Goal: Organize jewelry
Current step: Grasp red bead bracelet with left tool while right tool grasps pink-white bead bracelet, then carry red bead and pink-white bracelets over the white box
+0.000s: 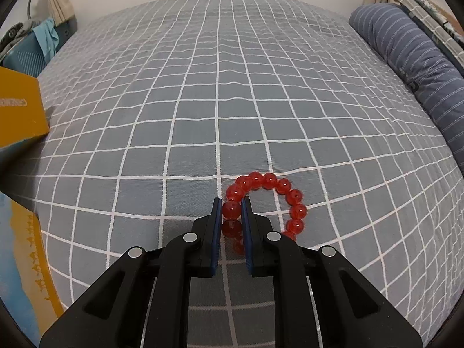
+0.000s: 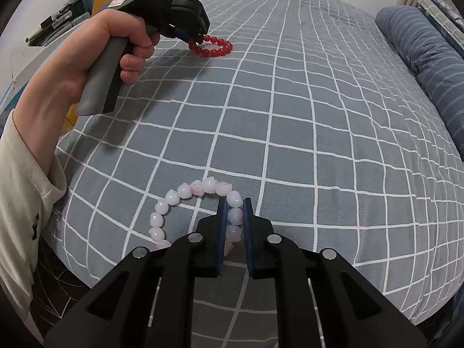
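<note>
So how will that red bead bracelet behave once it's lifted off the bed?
The red bead bracelet will probably sag rather than hold its ring shape, being separate strung beads. The glossy round beads may slip in the left claw, which pinches just one bead.

Each view is taken from just behind a gripper, low and close over the grid-patterned bedspread (image 1: 261,92), facing the far wall. The right view sits nearer the bed's edge; the red bracelet (image 1: 269,200) and striped bolster (image 2: 429,69) are shared.
</note>
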### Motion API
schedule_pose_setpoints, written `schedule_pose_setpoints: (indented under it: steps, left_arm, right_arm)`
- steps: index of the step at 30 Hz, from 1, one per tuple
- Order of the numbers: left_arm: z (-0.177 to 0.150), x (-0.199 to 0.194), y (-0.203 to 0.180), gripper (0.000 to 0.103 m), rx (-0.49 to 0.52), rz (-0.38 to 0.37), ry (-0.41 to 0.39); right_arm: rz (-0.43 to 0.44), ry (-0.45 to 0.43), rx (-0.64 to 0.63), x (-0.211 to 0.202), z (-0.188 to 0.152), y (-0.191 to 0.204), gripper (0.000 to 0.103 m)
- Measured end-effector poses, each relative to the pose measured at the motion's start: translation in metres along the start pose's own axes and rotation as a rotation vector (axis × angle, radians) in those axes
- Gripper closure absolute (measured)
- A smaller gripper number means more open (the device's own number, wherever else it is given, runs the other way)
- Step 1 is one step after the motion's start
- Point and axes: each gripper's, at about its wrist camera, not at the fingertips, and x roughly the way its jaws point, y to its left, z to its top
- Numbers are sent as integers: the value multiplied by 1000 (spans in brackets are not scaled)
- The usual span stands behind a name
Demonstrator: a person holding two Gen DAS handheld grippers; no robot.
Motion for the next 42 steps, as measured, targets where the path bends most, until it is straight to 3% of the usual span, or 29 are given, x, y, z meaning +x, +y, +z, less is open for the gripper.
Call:
schedule_pose_setpoints:
  steps: [28,42]
  left_arm:
    - [-19,-100,14,91,12,-37,-70]
    - [-49,-154,21,91,-3,-64,-90]
  right_arm:
    - [-16,-161,62,-70,10,6,93]
    - [-25,-249,102,-104,27,5,93]
